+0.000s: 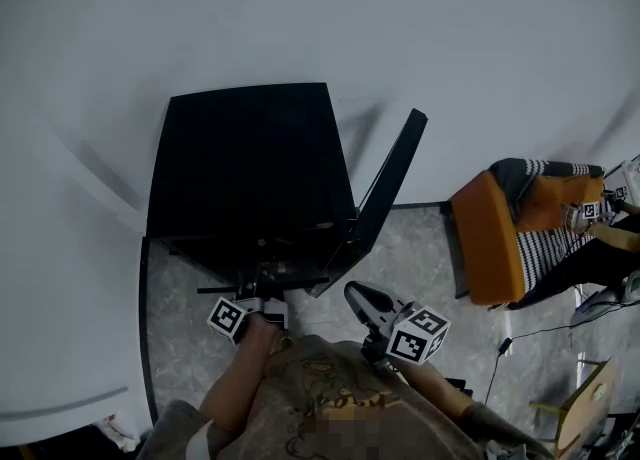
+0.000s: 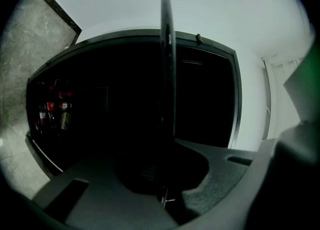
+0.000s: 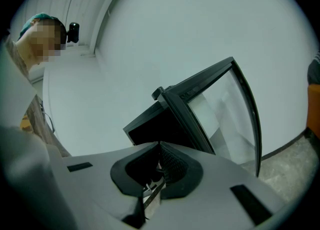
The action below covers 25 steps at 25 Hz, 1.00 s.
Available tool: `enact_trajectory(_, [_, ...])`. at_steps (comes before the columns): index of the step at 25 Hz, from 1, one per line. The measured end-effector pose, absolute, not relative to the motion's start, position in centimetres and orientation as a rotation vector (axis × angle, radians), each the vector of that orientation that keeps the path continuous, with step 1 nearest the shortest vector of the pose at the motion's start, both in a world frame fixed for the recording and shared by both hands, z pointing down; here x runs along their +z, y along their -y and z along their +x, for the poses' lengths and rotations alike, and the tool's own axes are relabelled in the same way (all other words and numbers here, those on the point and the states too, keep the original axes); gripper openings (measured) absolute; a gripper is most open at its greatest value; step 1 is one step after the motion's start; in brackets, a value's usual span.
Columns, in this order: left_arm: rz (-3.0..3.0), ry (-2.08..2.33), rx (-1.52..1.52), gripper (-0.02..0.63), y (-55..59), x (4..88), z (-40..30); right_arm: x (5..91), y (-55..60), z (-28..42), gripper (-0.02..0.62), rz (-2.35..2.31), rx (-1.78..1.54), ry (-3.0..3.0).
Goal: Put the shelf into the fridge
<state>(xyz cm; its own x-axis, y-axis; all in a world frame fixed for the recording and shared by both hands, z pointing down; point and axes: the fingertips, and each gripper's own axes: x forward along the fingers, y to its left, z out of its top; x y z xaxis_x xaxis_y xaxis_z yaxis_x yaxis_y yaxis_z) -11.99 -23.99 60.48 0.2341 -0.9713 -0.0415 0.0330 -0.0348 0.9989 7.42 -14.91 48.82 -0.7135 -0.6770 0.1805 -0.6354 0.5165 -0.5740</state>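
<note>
Down by the person's knees, the left gripper (image 1: pixel 268 300) pinches the shelf (image 2: pixel 167 64) at the fridge (image 1: pixel 250 163) mouth; the right gripper (image 1: pixel 362 298) hangs pressed together, empty, beside the open door (image 1: pixel 388 188); insertion looks under way, and the next move likely calls for a straight push inward.

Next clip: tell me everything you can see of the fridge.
The fridge is a small black box standing upright on the speckled grey floor against a white wall. Its door, black-framed with a clear pane, is swung open to the right in the head view. The inside is dark; a few cans or bottles show dimly. The shelf, gripped by the left hand-held gripper, sits at its open front.
</note>
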Motion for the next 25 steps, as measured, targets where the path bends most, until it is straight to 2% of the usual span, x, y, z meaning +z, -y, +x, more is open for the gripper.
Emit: enact_trajectory(25, [1.357,1.024,-1.056,0.015,29.7,60.8,-12.3,48.9,14.7,7.9,0.021,-1.223,-0.978,-2.650])
